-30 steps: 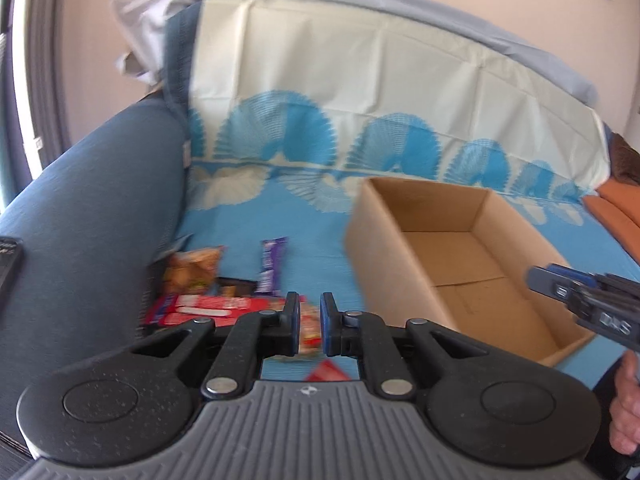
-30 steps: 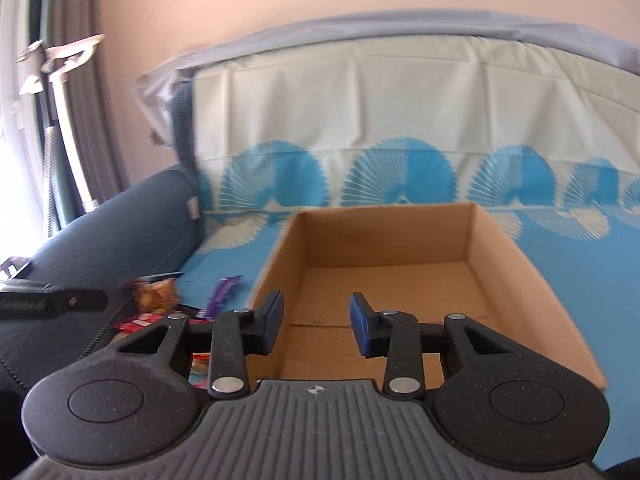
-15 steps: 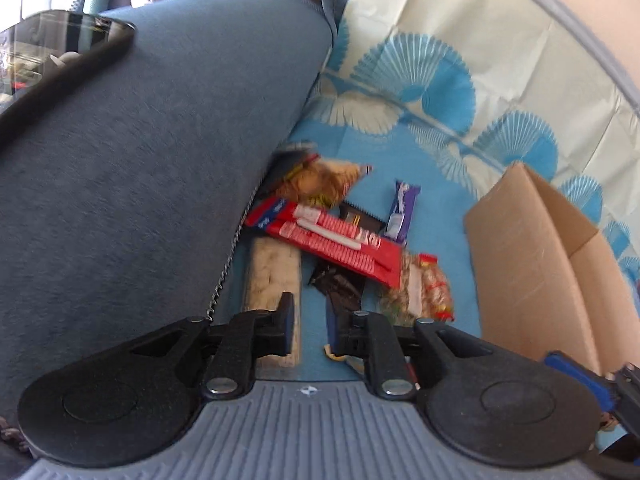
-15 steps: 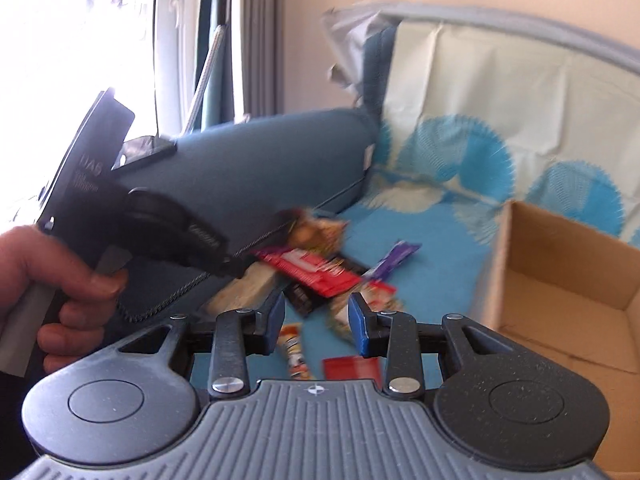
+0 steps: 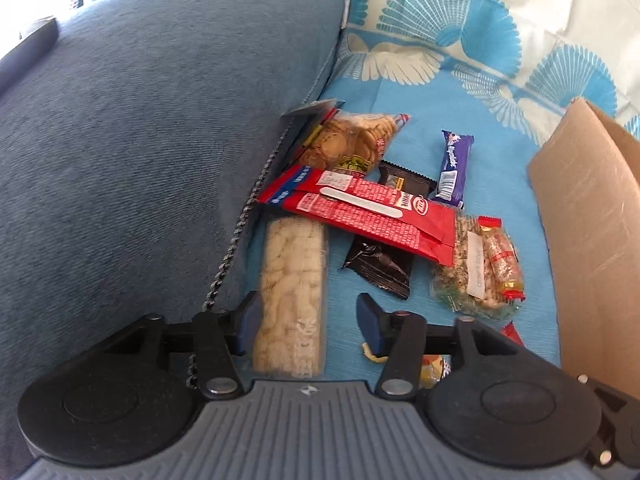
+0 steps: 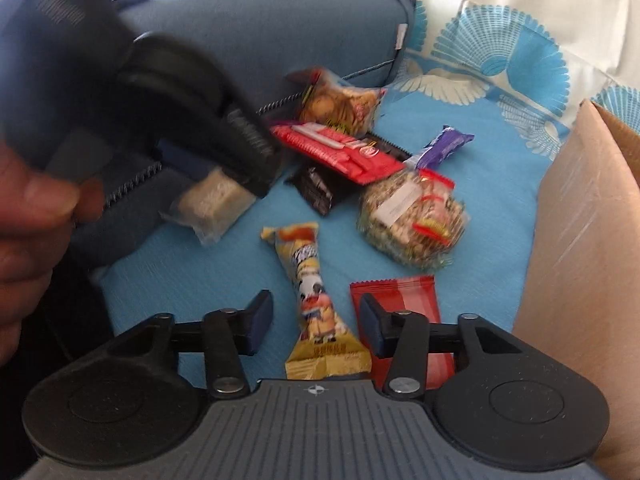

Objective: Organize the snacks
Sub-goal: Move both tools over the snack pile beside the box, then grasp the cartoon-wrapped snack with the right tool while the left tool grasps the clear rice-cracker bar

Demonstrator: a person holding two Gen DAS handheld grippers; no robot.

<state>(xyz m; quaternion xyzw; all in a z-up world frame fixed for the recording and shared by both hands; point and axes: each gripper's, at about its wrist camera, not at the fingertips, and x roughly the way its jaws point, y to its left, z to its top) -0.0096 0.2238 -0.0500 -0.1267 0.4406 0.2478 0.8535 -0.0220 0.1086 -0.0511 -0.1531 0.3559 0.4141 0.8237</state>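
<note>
Pale cracker pack (image 5: 291, 292): lies lengthwise between the spread fingers of my left gripper (image 5: 307, 322); my left finger is just beside its edge, and my right finger has bare blue cloth between it and the pack. I am gripping nothing.
Yellow snack stick (image 6: 316, 300): sits between the parted fingers of my right gripper (image 6: 314, 326), touching neither; that tool is released too.
Small red packet (image 6: 404, 312): just right of the yellow stick, partly under my right finger.
Long red pack (image 5: 360, 210): ahead of my left gripper, lying across the far end of the cracker pack and over a black wrapper (image 5: 380, 266).
Clear nut bag (image 5: 476, 268): ahead and right of my left tool, its corner under the red pack.
Purple bar (image 5: 454, 168): farther ahead, apart from the pile, with open cloth around it.
Cookie bag (image 5: 352, 140): farthest, against the armrest.
Blue sofa armrest (image 5: 140, 160): a wall hard on the left; the cracker pack runs along its seam.
Cardboard box (image 5: 592, 232): its side wall closes off the right, near the nut bag.
Blue cover (image 6: 200, 276): the open stretch lies in front of my right gripper, to the left of the yellow stick.
</note>
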